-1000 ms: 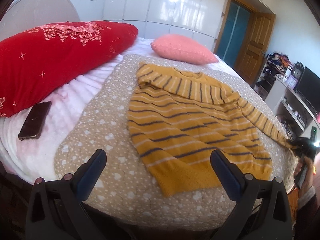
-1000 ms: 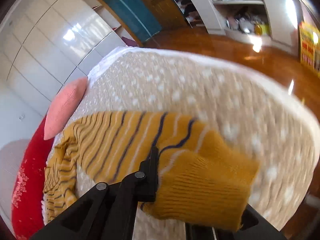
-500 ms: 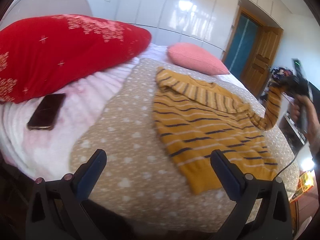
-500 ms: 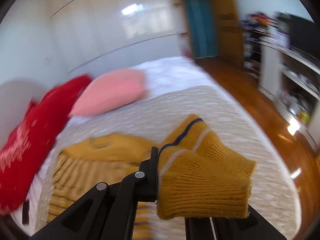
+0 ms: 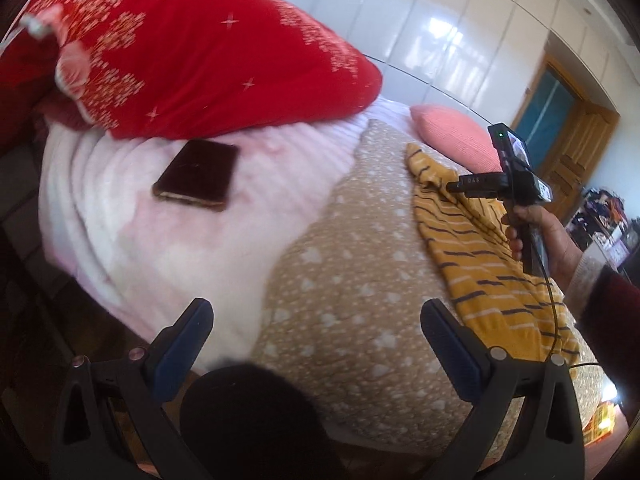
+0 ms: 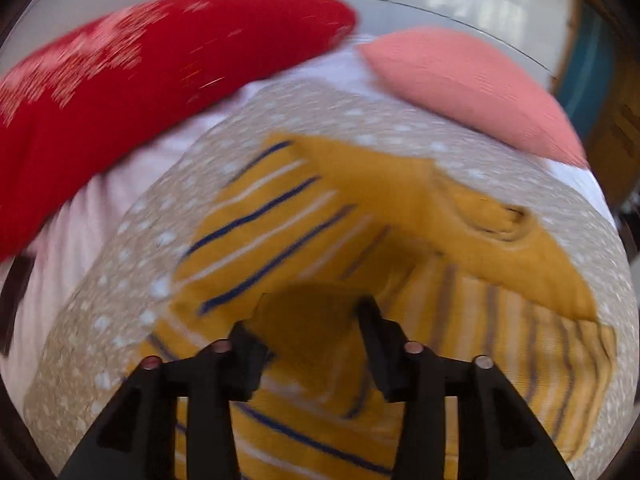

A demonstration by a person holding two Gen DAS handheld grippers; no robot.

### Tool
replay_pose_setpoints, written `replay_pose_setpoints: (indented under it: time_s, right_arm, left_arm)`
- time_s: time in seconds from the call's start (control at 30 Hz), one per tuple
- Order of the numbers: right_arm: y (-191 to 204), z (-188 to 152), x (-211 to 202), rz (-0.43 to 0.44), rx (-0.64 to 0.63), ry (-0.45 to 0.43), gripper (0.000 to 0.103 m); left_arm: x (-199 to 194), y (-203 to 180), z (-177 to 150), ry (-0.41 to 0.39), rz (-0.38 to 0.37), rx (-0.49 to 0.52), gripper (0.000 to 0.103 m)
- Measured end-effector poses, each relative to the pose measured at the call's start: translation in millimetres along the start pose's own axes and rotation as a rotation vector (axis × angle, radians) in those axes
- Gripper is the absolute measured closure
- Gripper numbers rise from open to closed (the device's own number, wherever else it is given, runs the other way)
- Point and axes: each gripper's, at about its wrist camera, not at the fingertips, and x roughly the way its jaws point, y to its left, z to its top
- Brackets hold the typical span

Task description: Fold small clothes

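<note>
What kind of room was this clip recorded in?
A home bedroom, most likely: the sweater lies on a bed with a dotted quilt, pillows red and pink at its head, glossy wardrobe doors behind.

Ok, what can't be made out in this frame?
- Left wrist view: the right hand hides the sweater's far side.
- Left wrist view: a black blob close to the lens is too blurred to identify.
- Right wrist view: motion blur and shadow hide whether the cuff touches the right gripper's parted fingers.
</note>
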Motion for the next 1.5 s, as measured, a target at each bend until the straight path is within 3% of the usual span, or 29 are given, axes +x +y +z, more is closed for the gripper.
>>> replay_pose_setpoints:
  time_s: [0.13, 0.27, 0.33, 0.57, 0.83, 1.1, 1.4, 1.5]
  right_arm:
    - [11, -5, -26, 0.031, -0.030, -0.015, 0.049]
    - [1, -16, -69, 0.004, 0.018, -0.070, 0.034]
    - [-2, -26, -91, 0.013, 0.023, -0.087, 0.031]
    - [2, -76, -127, -0.061, -0.050, -0.062, 0.027]
    - [-44, -114, -149, -0.059, 0.173, -0.041, 0.027]
    - [-91, -152, -180, -0.084, 0.300, -0.081, 0.027]
    - [-177, -247, -231, -0.117, 0.500, -0.146, 0.024]
    - [-199, -284, -237, -0.103, 0.551, -0.146, 0.022]
  left_arm:
    - [-1, 2, -1, 0.004, 0.007, -0.028, 0.000]
    - [-4, -8, -7, 0.018, -0.008, -0.085, 0.000]
    - [-3, -15, -14, 0.037, -0.024, -0.115, 0.000]
    - [11, -43, -48, 0.170, -0.119, -0.134, 0.000]
    - [5, -52, -53, 0.162, -0.164, -0.123, 0.000]
    - [7, -47, -49, 0.160, -0.136, -0.116, 0.000]
    - [25, -65, -28, 0.185, -0.163, -0.047, 0.000]
    - [44, -84, -23, 0.226, -0.224, -0.003, 0.000]
